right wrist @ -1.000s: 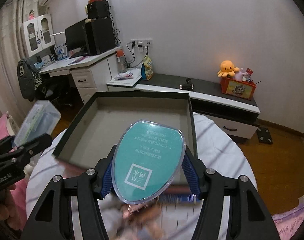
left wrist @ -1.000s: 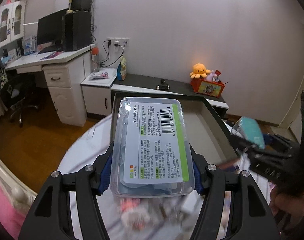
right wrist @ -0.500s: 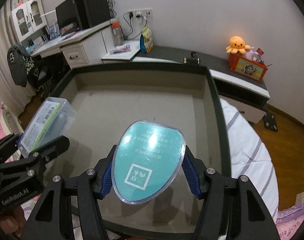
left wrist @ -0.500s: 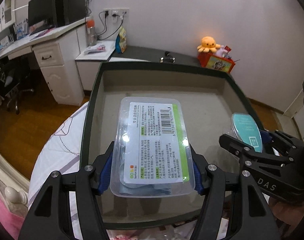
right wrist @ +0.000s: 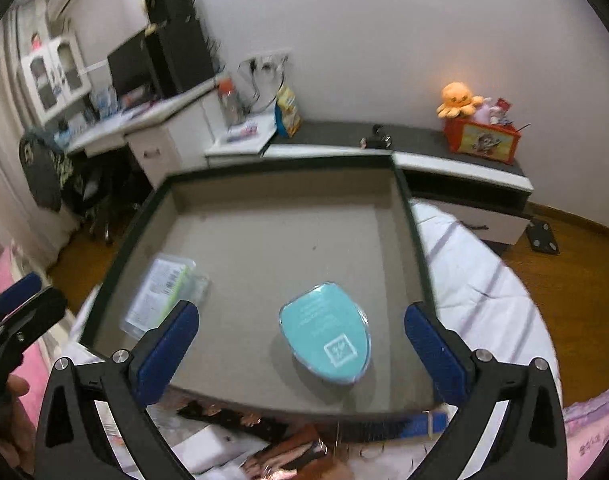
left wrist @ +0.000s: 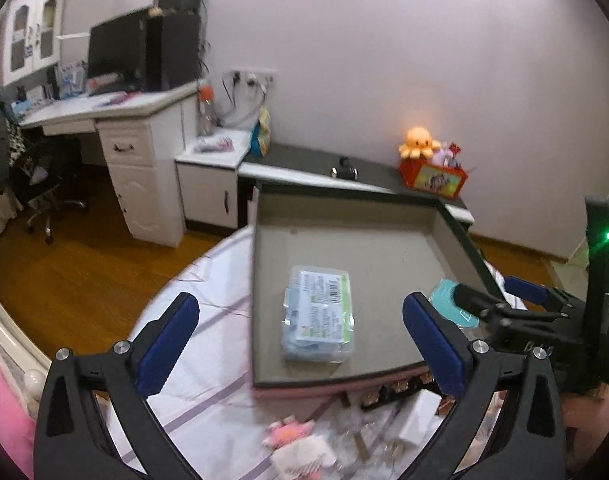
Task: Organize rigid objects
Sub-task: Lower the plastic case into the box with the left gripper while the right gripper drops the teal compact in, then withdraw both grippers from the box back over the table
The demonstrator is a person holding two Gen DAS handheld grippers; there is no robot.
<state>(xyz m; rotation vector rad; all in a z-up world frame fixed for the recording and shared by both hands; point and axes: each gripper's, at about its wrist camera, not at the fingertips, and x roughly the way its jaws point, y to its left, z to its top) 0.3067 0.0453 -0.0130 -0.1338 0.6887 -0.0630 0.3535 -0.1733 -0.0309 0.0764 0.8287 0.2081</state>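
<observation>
**A:** Grey cardboard, that's the floor of the tray (right wrist: pixel 264 248). How many things did you put in it?

**B:** Two. You have one clear plastic box (left wrist: pixel 318 314) with a white and green label, and one teal oval case (right wrist: pixel 326 338). Both lie flat on the tray floor, apart from each other.

**A:** Which way do they point?

**B:** From your left claw, the clear box's long side runs from the near wall toward the far wall. It sits near the front edge. From your right claw, the oval case's long side runs the same way, tipped a little to the right. Its narrower end is farther from you. It lies near the front too, to the right of the clear box.

**A:** And your claws?

**B:** Your left gripper (left wrist: pixel 300 344) has just opened up wide and pinches nothing. Your right gripper (right wrist: pixel 302 352) has just opened wide too, and nothing is in it. Both things lie free.
</observation>
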